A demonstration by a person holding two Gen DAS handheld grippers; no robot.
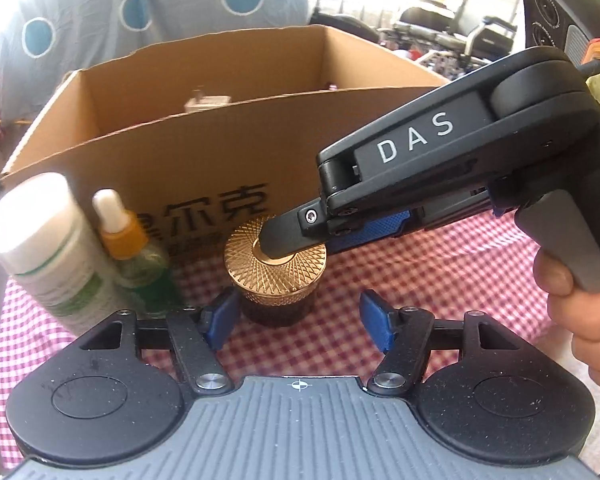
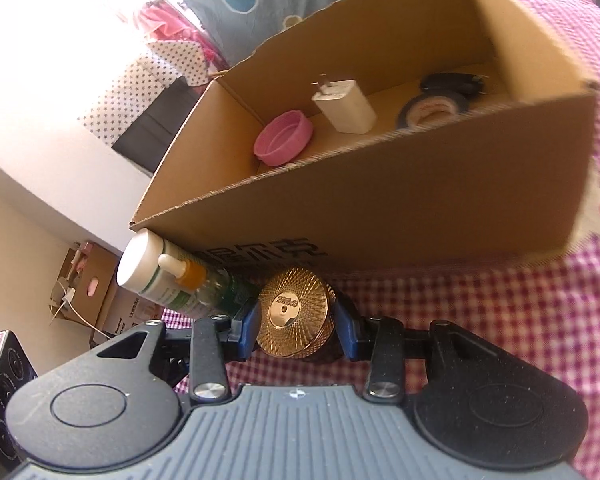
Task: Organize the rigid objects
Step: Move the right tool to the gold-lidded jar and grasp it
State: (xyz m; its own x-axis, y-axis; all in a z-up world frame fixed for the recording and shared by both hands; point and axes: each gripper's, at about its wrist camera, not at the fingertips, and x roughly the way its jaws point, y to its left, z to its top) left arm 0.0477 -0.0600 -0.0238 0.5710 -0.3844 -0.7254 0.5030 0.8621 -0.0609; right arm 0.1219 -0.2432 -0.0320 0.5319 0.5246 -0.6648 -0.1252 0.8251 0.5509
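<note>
A dark jar with a gold patterned lid (image 1: 274, 268) stands on the checked cloth in front of a cardboard box (image 1: 204, 152). My right gripper (image 1: 300, 240) reaches in from the right. In the right wrist view its blue pads (image 2: 248, 328) press both sides of the gold lid (image 2: 296, 312), so my right gripper (image 2: 298, 330) is shut on the jar. My left gripper (image 1: 298, 324) is open just in front of the jar. Its left pad (image 1: 220, 318) is near the jar's body, and the right pad stands well clear.
A white bottle with a green label (image 1: 48, 248) and a dropper bottle (image 1: 136, 256) stand left of the jar, against the box. Inside the box (image 2: 380, 200) lie a pink lid (image 2: 284, 138), a white charger (image 2: 344, 108) and a black tape roll (image 2: 432, 108). A person's hand (image 1: 580, 312) holds the right gripper.
</note>
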